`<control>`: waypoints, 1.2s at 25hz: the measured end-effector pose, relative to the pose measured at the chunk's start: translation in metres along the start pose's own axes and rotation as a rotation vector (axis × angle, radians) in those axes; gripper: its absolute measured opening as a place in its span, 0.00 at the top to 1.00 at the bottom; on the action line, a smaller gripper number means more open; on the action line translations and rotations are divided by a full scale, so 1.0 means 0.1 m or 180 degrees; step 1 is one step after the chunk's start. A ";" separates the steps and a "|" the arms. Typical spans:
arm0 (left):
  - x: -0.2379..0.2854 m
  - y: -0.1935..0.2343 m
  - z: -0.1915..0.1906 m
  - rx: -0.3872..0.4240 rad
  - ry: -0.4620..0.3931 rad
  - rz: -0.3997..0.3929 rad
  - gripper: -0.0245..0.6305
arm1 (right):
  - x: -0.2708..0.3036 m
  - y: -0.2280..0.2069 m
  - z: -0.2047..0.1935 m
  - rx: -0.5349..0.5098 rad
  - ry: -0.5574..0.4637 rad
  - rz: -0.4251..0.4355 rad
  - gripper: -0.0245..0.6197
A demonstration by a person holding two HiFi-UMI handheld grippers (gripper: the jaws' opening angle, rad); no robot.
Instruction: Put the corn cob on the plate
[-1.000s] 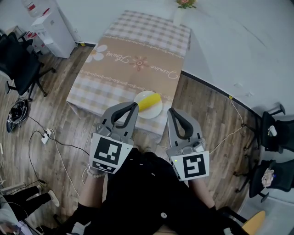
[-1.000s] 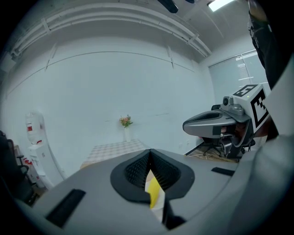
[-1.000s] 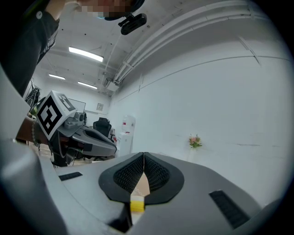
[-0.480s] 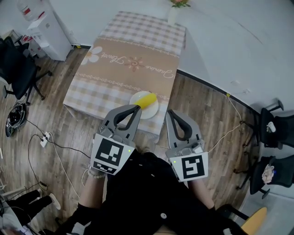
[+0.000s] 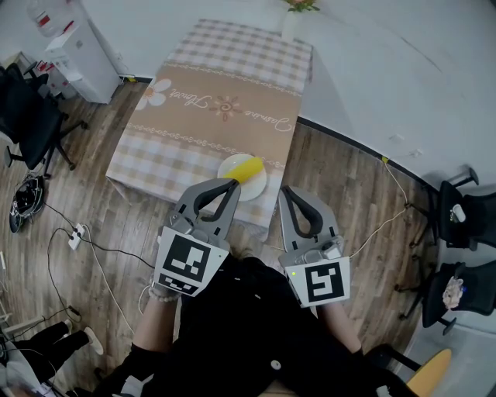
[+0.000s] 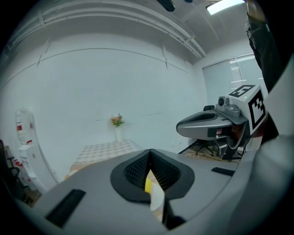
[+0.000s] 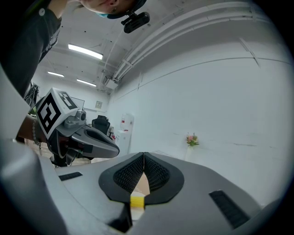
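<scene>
A yellow corn cob point(image 5: 248, 168) lies on a white plate point(image 5: 228, 167) at the near edge of the table point(image 5: 217, 101), which has a checked and tan cloth. My left gripper point(image 5: 232, 184) hovers shut and empty just short of the plate. My right gripper point(image 5: 284, 191) is level with it to the right, off the table's corner, also shut and empty. In the left gripper view the pads point(image 6: 138, 167) meet, and the corn cob point(image 6: 147, 186) and plate point(image 6: 157, 201) show below them. The right gripper view shows the corn cob point(image 7: 137, 201) under its closed pads point(image 7: 156, 172).
A vase of flowers point(image 5: 298, 9) stands at the table's far edge. A white cabinet point(image 5: 74, 54) and black office chairs point(image 5: 27, 116) are to the left. More chairs point(image 5: 465, 225) are to the right. Cables point(image 5: 77, 231) trail over the wooden floor.
The head view has shifted a little, so the table sits slightly higher and further left in it. Both grippers stay shut where they were, and the corn cob lies still on the plate.
</scene>
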State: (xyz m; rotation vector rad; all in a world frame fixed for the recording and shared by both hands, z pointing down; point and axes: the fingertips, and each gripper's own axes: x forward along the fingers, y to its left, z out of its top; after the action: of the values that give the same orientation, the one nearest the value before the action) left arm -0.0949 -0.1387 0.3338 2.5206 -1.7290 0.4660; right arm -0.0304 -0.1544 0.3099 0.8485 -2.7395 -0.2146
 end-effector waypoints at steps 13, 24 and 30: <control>0.03 -0.06 0.00 0.0012 -0.0007 -0.0072 0.94 | -0.01 0.01 0.00 -0.0039 0.0003 0.0007 0.90; 0.04 -0.05 -0.01 0.0003 -0.0005 -0.0072 0.94 | 0.02 0.02 -0.02 -0.0035 0.0029 0.0022 0.90; 0.05 -0.05 -0.02 -0.0001 -0.0007 -0.0076 0.94 | 0.02 0.03 -0.03 -0.0035 0.0045 0.0040 0.90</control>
State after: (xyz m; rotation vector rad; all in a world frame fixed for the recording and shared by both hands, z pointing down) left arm -0.0887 -0.1408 0.3375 2.5396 -1.6974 0.4615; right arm -0.0328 -0.1532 0.3143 0.8267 -2.7273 -0.2203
